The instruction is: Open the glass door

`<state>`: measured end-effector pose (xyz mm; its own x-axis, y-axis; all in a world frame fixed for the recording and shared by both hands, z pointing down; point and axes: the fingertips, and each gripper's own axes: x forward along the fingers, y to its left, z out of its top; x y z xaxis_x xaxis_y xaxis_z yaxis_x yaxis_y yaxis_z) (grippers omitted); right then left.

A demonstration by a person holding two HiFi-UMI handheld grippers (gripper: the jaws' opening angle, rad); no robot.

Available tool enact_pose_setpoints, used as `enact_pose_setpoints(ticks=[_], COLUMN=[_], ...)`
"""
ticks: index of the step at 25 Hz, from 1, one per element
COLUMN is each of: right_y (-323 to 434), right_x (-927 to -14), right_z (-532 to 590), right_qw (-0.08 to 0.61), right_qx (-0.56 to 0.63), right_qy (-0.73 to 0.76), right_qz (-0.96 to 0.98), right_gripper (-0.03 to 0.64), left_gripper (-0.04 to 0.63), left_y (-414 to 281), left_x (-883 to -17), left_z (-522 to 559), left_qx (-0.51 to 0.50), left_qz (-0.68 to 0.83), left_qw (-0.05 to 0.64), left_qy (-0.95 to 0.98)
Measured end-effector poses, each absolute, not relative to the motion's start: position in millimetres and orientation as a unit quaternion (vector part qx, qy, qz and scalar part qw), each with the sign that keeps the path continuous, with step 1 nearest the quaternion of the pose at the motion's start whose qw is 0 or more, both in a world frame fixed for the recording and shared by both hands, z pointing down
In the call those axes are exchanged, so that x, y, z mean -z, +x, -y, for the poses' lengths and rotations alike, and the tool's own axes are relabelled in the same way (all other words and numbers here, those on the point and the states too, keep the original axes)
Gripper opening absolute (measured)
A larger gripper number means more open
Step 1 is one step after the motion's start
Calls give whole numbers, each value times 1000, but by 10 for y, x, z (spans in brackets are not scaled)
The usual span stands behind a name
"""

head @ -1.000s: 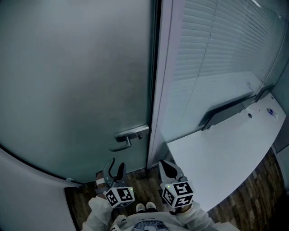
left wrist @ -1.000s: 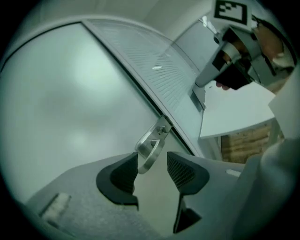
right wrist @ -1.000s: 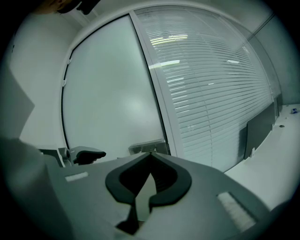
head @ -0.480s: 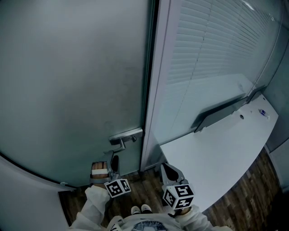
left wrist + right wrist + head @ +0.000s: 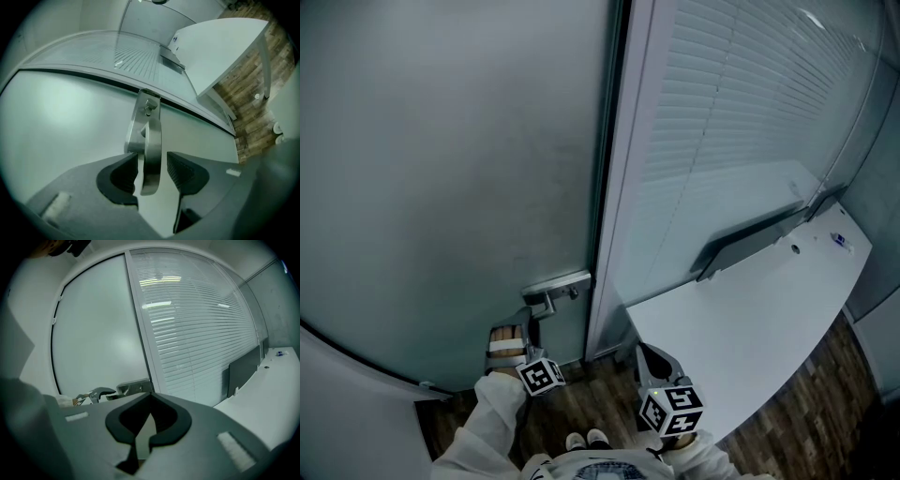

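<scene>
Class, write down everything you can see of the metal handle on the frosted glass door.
The door handle is a silvery brushed-metal lever on a matching plate, with a small knob near its pivot, mounted at the glass door's edge by the frame. Its free end lies between the left hand-held gripper's open jaws, gaps either side.

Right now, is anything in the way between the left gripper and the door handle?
Nothing visible. The door handle has its lever between the open jaws of the left gripper, with a small gap on each side.
</scene>
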<state>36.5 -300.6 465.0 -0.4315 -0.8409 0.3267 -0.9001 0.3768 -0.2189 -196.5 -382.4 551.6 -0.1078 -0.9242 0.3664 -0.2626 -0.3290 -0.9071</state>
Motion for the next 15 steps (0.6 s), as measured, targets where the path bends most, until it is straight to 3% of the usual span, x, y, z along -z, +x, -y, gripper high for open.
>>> enact_pose_setpoints(ticks=[5, 8, 15], right_y=[337, 328, 286], right_x=[-4710, -4737, -4770], right_z=[2964, 2965, 2990], right_qw=[85, 85, 87], right_qx=[-192, -200, -210], right_qy=[522, 518, 512], right_qz=[827, 827, 828], right_gripper=[5, 5, 5], left_gripper=[197, 117, 118], left_y=[-1922, -1939, -1947], left_x=[-5577, -5517, -5493], left_z=[3809, 3833, 3853], left_qx=[549, 546, 515], left_qz=[-497, -508, -524], left_qw=[293, 307, 295], left_qy=[-604, -592, -611])
